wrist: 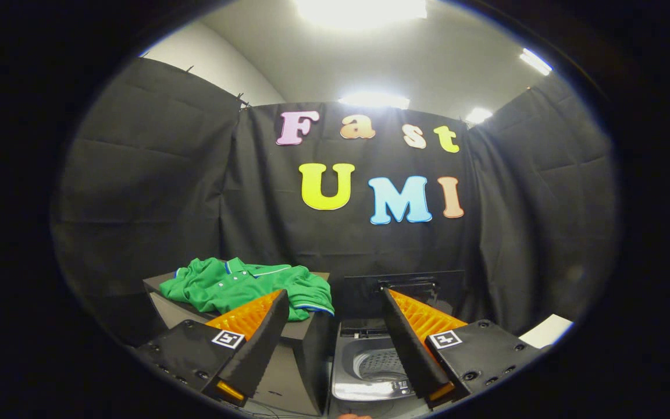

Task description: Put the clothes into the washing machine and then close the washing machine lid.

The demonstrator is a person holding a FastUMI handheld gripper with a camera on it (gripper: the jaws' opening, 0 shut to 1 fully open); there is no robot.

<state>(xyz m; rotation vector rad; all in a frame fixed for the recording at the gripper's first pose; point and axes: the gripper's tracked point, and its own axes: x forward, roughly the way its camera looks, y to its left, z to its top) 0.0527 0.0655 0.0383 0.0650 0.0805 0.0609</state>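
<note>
While nothing has been picked up yet, the gripper [333, 298] hangs in the air with its two fingers spread wide and nothing between them, pointed toward the back of the booth. Looking along the fingers, I see a green shirt [248, 284] with white-trimmed collar lying crumpled on top of a dark box [303, 337], just beyond the tip of the left finger and a little to its outer side. The shirt drapes over the box's front corner, which I would guess makes a loose fold easy to pinch from above.

Right beside the box, touching or nearly so, stands the small washing machine [349, 372]. Its lid [405, 288] is tipped up and back against the black cloth wall, so the drum [378, 364] lies open beneath the gap between the fingers and partly behind the right one. That open lid seems set so the shirt can drop straight in.

A pale sheet or tabletop corner [547, 330] peeks out beyond the right finger.

By my reckoning the task is at its very start: the shirt sits outside the machine, the lid not yet closed, and the wide fingers look ready to swing left toward the cloth.
</note>
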